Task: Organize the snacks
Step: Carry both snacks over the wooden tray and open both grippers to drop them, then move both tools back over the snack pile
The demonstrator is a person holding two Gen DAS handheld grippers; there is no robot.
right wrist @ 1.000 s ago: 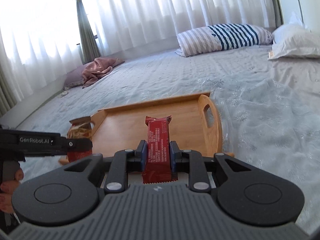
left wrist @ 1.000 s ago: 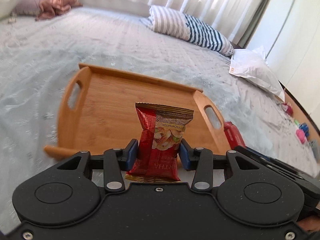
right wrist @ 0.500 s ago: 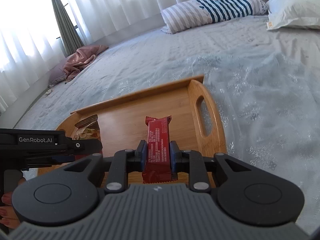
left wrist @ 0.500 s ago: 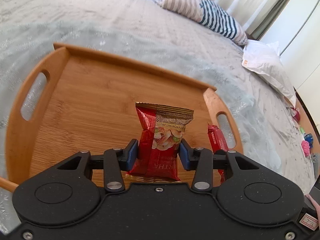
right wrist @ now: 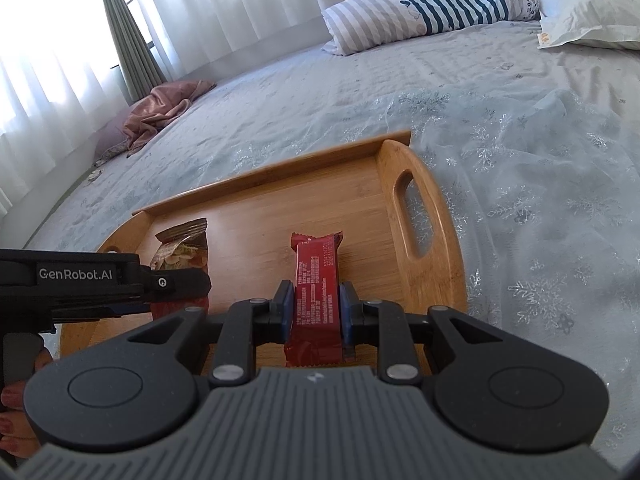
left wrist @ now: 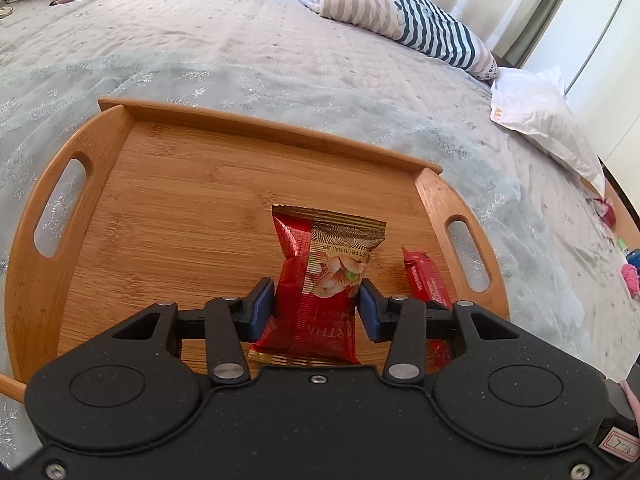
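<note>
- Your left gripper [left wrist: 318,308] is clamped on the nut packet [left wrist: 324,280]: both blue pads press its sides, and its long axis runs straight forward, away from the jaws, the sealed top edge farthest from you.
- Your right gripper [right wrist: 314,312] is clenched on the red bar [right wrist: 316,276] in the same way, long axis pointing forward along the fingers.
- Both snacks hang over the floor of the wooden tray [left wrist: 256,130], near its front edge. Whether either one touches the wood, the views do not settle.
- In the left view the bar [left wrist: 424,282] sits just to the right of the packet, side by side and roughly parallel, close to the tray's right handle slot [left wrist: 468,254].
- In the right view your left gripper [right wrist: 160,282] crosses in from the left, near the tray's front left part.
- The release likely turns on that side-by-side gap: keep the two long axes parallel, and open each grip only once its snack lies on the tray.
- Around the tray lies the pale bedspread [right wrist: 520,128], with a striped pillow [right wrist: 420,8] at the far end.
</note>
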